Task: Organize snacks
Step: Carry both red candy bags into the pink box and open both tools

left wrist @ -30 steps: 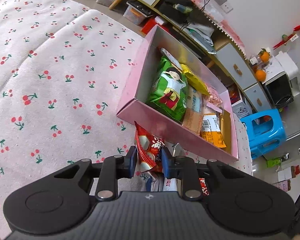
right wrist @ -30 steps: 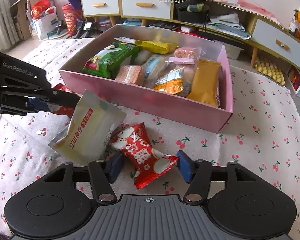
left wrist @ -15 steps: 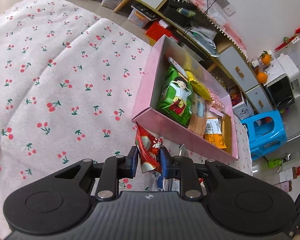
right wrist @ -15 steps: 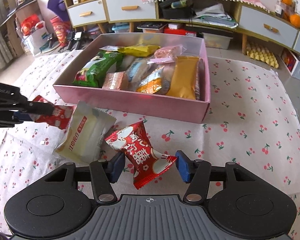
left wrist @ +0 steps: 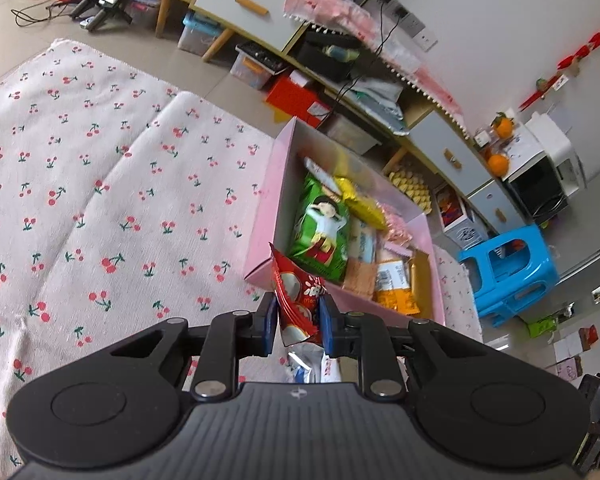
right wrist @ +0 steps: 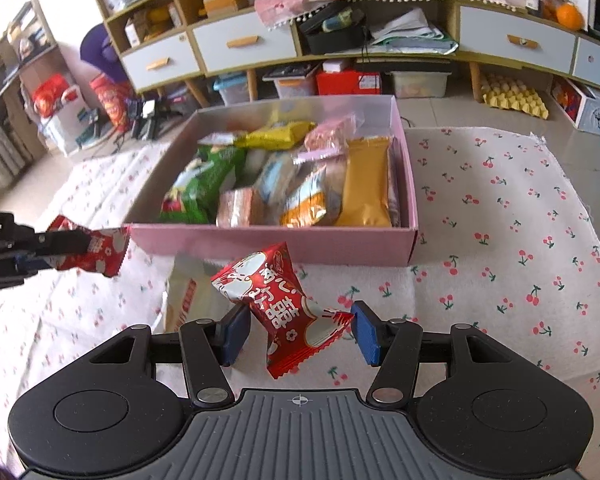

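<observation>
Both tongs point(left wrist: 297, 319) point(right wrist: 296, 330) pinch crinkly red foil packets point(left wrist: 296, 300) point(right wrist: 284, 300).

Lived-in home: drawer sideboard point(right wrist: 244, 46), microwave point(left wrist: 540, 184), cherry-print blanket point(left wrist: 80, 200).

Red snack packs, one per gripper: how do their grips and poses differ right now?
The left gripper is shut tight on its red pack, pinched near one end and edge-on; the right gripper holds its red pack between widely spaced pads, face up and tilted. Left pack is beside the pink box corner; right pack is before its front wall. Both share red wrappers with white print.

Snack packets point(right wrist: 284, 184) lie in the box point(right wrist: 268, 246) on the cloth point(right wrist: 500, 240).
</observation>
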`<state>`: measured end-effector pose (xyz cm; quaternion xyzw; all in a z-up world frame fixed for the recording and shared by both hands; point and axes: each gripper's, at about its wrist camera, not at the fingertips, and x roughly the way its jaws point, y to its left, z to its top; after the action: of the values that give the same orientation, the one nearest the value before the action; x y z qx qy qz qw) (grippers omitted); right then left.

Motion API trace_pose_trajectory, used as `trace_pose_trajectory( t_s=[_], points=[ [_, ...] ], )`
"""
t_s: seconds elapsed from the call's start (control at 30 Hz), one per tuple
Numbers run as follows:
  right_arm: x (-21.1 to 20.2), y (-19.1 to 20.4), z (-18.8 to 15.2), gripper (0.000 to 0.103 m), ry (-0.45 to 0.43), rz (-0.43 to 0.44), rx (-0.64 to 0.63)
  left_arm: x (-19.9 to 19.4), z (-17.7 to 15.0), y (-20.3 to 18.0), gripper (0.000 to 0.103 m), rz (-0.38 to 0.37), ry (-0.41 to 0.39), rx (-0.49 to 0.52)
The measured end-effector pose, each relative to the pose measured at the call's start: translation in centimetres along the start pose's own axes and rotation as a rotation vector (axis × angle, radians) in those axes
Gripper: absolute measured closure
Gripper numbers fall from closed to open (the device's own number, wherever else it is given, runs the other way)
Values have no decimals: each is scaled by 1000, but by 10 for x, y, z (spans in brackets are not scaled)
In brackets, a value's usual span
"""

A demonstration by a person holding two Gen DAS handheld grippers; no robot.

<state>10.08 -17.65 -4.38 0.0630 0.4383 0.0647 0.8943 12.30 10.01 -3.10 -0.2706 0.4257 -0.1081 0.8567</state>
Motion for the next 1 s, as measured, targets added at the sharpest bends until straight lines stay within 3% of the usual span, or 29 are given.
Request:
trace_pose_trajectory(
  t_s=[0.33,0.63,1.0],
  points=[
    [-1,-5,18,48,-108,27,168,8,9,-13,83,-51,-23,5],
    [6,-22,32,48,-174,40,312,43,28,-48,83,-83,-44,134],
    [20,-30,33,48,-179,33,369,86,20,-61,83,-22,-38,254]
  ],
)
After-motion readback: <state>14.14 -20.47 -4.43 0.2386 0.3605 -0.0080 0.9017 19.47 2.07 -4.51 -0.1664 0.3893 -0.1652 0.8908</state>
